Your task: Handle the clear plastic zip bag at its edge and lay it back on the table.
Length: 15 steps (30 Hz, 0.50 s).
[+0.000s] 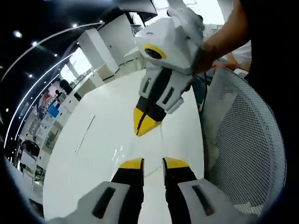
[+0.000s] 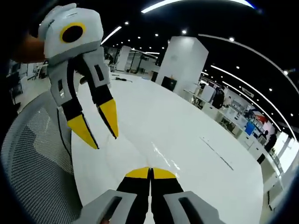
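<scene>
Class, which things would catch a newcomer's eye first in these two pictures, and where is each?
The right gripper, jaws shut, points down at the white table. The left gripper hangs with jaws open above the table edge. A white mesh chair back stands beside the table.

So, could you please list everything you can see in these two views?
table: one, white, under both grippers
zip bag: one, clear, faint glints on the table just ahead of the right gripper's fingers
mesh chair: one, white-grey, at the table's edge
ceiling lights: several, white, overhead
person's arm: one, holding the right gripper
left gripper: one, white and black, yellow fingers apart
right gripper: one, same colours, fingers closed; grip on bag unclear
</scene>
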Motion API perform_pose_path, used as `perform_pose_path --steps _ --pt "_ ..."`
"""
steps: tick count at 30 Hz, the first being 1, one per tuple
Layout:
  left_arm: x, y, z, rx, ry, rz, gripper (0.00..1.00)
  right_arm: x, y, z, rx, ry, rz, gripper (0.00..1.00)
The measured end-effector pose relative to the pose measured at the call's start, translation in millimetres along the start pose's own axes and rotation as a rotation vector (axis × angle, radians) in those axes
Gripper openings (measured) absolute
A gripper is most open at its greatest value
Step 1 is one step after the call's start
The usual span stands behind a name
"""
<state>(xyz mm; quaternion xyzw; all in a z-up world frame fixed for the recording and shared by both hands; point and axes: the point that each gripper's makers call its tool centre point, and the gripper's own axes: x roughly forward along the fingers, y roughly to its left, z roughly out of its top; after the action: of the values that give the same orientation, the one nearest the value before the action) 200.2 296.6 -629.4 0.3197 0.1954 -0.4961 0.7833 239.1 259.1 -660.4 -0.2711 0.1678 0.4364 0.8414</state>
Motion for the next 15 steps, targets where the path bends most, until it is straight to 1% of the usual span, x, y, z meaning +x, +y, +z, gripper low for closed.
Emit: perform_pose_path --steps 3,6,7,10,15 --pt "-10 8.0 -4.3 -0.069 -0.03 0.038 0.19 4 2 -3.3 -0.029 0.011 0.002 0.0" --pt "-18 16.0 -11.9 -0.162 -0.053 0.083 0.29 9 3 -6.2 -0.036 0.018 0.007 0.0" --pt "-21 18.4 -14.8 -0.19 -0.066 0.097 0.31 11 4 -7.6 -0.041 0.023 0.01 0.0" --pt "-28 22.9 -24.8 -0.24 -0.069 0.133 0.32 15 4 -10.0 -0.056 0.03 0.008 0.0" --pt "-39 28.6 -40.3 -0.354 -0.1 0.2 0.38 24 2 -15.8 -0.084 0.038 0.0 0.0"
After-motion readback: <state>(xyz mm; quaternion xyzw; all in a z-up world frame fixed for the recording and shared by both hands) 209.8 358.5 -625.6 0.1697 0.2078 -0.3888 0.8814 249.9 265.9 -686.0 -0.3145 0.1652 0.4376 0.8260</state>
